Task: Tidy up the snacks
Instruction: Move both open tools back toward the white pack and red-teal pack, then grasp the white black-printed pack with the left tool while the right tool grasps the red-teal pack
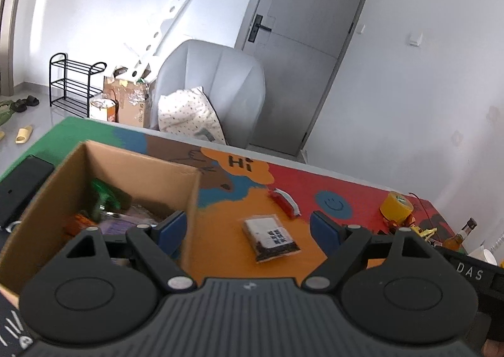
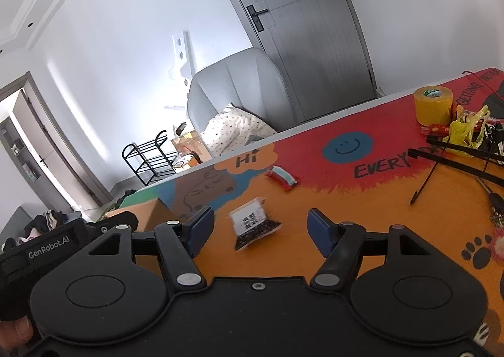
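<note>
A clear snack packet with a white QR label [image 1: 271, 239] lies on the orange part of the table; it also shows in the right wrist view [image 2: 253, 223]. A red and white snack packet [image 1: 284, 202] lies farther back, also in the right wrist view [image 2: 282, 178]. An open cardboard box [image 1: 135, 165] at the left holds several snacks, one of them green [image 1: 105, 198]. My left gripper [image 1: 247, 231] is open and empty above the box's right wall and the table. My right gripper [image 2: 261, 228] is open and empty, just short of the labelled packet.
A yellow tape roll [image 2: 433, 104], yellow wrappers [image 2: 466, 130], black rods [image 2: 463, 157] and a bottle [image 1: 461, 234] crowd the table's right side. A black device [image 1: 22, 185] lies left of the box. A grey armchair [image 1: 217, 80] stands behind the table.
</note>
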Demonstrator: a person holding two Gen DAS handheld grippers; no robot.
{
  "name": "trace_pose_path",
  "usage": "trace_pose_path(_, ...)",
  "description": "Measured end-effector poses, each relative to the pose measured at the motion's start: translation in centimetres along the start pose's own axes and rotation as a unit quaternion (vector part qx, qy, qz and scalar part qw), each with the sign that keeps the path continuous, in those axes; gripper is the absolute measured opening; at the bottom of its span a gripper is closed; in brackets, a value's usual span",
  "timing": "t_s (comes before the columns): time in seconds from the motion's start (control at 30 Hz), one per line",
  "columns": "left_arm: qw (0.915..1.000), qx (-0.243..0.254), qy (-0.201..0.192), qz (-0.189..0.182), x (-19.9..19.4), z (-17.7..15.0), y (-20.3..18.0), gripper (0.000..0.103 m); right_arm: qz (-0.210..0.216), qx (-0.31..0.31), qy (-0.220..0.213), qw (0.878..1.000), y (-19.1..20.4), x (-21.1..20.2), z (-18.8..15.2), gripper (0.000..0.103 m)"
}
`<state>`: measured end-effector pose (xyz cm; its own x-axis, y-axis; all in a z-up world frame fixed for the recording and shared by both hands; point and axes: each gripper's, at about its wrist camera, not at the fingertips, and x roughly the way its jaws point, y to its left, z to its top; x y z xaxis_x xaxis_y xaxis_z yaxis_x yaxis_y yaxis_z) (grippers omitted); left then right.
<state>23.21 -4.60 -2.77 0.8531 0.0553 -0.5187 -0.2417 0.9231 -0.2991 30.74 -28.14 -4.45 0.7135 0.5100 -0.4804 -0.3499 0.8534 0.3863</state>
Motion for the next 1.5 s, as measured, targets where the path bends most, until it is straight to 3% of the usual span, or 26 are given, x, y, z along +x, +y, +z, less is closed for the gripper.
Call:
trace_pose_path(0.53, 0.999, 0.01, 0.035, 0.025, 7.0, -1.1, -4.6, 0.081, 0.011, 0.015, 0.013, 1.0, -5.1, 3.9, 2.9, 0.066)
trace_pose_path(1.17, 0.9924, 0.004, 0.091, 0.084, 16.0, -2.0, -4.9, 0.079, 0.02, 0.012, 0.05, 0.998, -6.6, 9.9, 4.3, 0.061)
trace_pose_path(1.33, 0.9892, -0.008, 0.114, 0.092, 17.9, -2.6, -4.1, 0.068, 0.025, 0.01, 0.061, 0.998, -6.8, 11.6, 4.5, 0.06)
trace_pose_path(1.4, 0.9891, 0.005, 0.109, 0.1, 17.9, -2.5, -4.3, 0.05, 0.026, 0.005, 0.066, 0.997, -6.7, 12.5, 4.6, 0.059)
trace_pose_path(1.5, 0.9889, -0.009, 0.107, 0.103, 18.1, -2.0, -3.8, 0.047, 0.027, 0.0, 0.073, 0.997, -6.6, 13.7, 4.6, 0.058)
